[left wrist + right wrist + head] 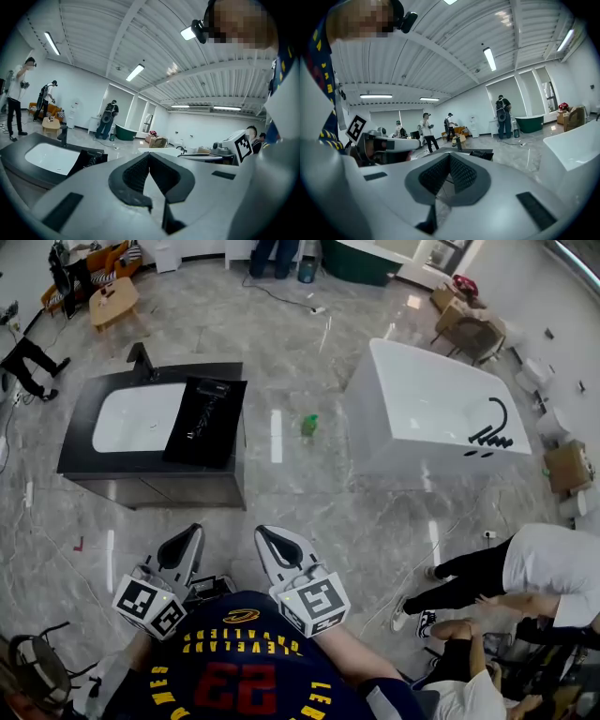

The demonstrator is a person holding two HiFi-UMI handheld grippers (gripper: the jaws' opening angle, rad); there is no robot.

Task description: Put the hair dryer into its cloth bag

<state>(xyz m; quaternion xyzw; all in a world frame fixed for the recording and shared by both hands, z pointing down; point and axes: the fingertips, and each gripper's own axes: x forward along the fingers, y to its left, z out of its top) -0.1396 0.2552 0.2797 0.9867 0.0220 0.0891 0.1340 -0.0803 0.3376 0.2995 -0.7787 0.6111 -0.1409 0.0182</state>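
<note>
A black cloth bag [206,420] lies flat on the dark vanity counter [89,409], to the right of the white sink. A dark, slim hair dryer [209,412] rests on the cloth; its details are too small to make out. The left gripper view shows the bag [87,159] at lower left, well beyond the jaws. My left gripper [186,542] and right gripper [269,540] are held close to my body, far from the counter. Both point roughly level. Each has its jaws shut with nothing between them, as the left gripper [149,156] and right gripper [450,156] show in their own views.
A white bathtub [441,413] stands at the right with a black fitting on its rim. A small green object [308,425] sits on the marble floor between tub and vanity. People stand at lower right [525,568], and a black faucet [141,357] rises behind the sink.
</note>
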